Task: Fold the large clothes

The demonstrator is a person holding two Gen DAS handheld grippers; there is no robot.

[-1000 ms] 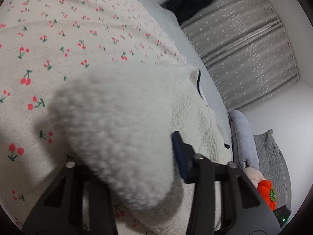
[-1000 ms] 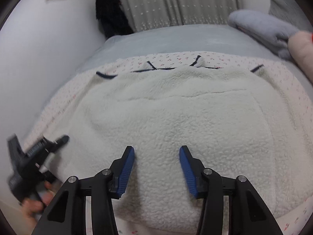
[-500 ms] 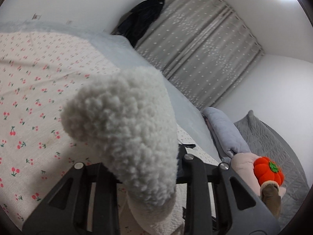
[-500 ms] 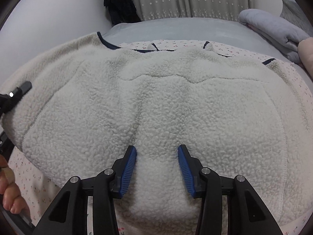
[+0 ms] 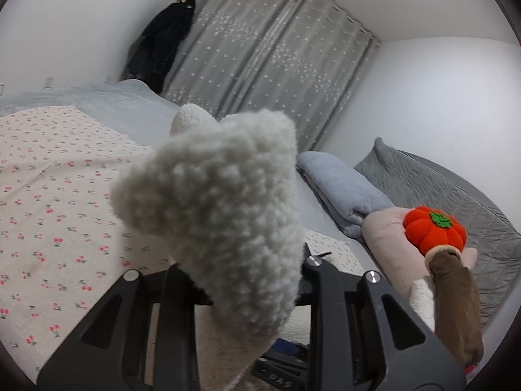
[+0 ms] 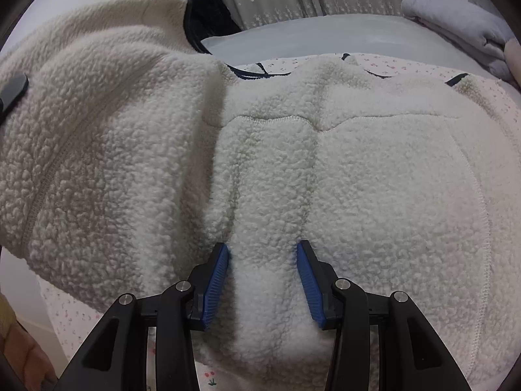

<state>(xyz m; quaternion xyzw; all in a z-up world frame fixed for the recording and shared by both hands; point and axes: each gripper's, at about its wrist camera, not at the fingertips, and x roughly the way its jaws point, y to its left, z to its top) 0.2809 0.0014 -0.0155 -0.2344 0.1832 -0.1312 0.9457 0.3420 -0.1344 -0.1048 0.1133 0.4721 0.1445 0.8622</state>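
Observation:
A large cream fleece jacket [image 6: 374, 169] with dark trim lies spread on the cherry-print sheet [image 5: 55, 202] of the bed. My left gripper [image 5: 241, 280] is shut on a bunched corner of the fleece [image 5: 221, 208] and holds it raised above the bed; its fingertips are hidden by the fabric. In the right wrist view that lifted side [image 6: 81, 123] hangs folded over toward the middle. My right gripper [image 6: 263, 280] has its blue pads [image 6: 216, 280] pressed on a ridge of fleece at the near hem.
A folded grey blanket [image 5: 342, 189], a pink pillow [image 5: 387, 238] and an orange pumpkin plush [image 5: 433, 231] lie at the bed's right end. Grey curtains [image 5: 270, 65] and a hanging black coat [image 5: 162, 45] are behind. A grey quilt [image 5: 456, 189] lies far right.
My left gripper has lifted the fleece corner off the sheet and swung it up and rightward. In the right wrist view the jacket's left side has risen and folded toward the centre.

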